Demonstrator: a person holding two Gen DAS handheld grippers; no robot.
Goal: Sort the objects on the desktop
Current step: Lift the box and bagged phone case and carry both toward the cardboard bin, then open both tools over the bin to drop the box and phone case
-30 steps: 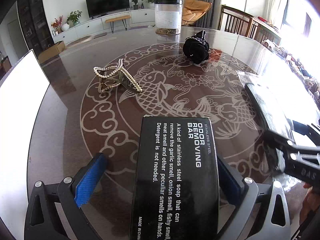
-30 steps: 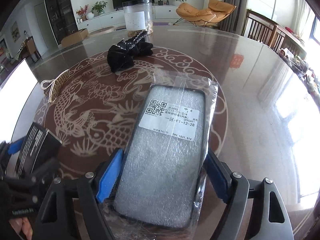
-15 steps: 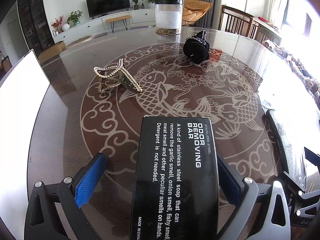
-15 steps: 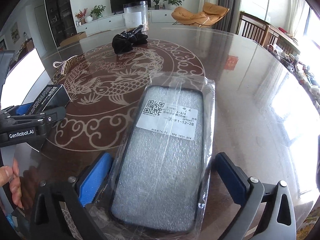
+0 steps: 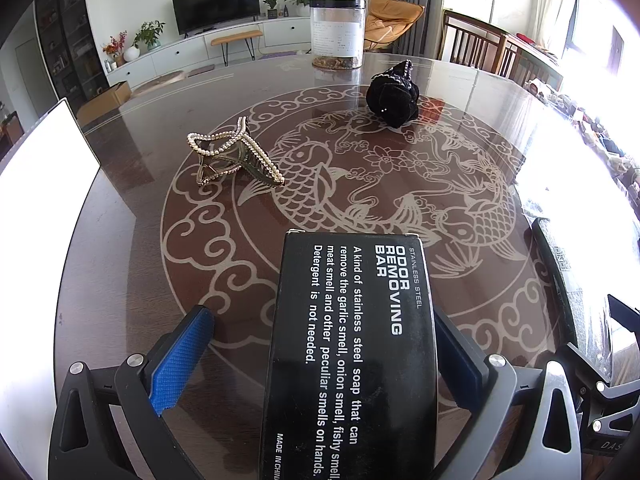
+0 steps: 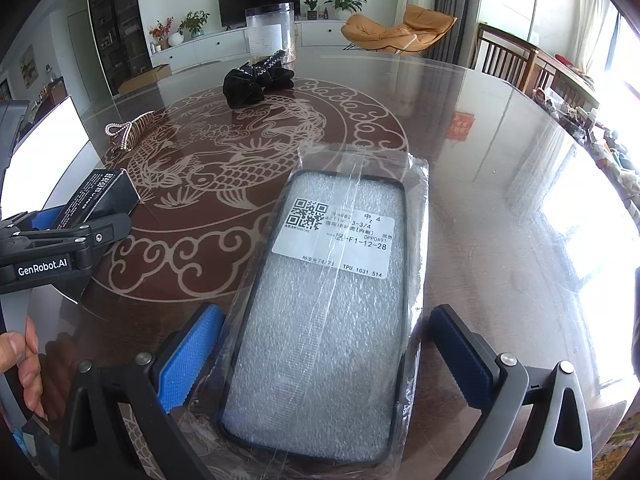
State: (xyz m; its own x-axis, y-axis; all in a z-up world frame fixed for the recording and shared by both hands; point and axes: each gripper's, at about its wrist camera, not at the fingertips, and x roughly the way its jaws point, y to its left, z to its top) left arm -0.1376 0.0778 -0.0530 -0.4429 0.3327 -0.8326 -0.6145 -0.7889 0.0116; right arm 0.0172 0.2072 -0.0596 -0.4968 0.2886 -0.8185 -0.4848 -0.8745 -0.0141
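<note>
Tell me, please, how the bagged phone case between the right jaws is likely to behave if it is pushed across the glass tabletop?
The bagged phone case probably slides easily: smooth plastic film on glossy glass. It looks light and thin. The loose bag edges may crinkle or catch first.

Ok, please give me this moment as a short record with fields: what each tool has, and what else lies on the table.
left tool: open; odor removing bar box lies between its fingers, with a gap at the left pad
right tool: open; bagged phone case lies between its fingers, not pinched
mid table: pearl hair claw; black hair accessory with pearl trim
far edge: clear jar, dark lid
surface: round glossy table with a fish pattern
</note>
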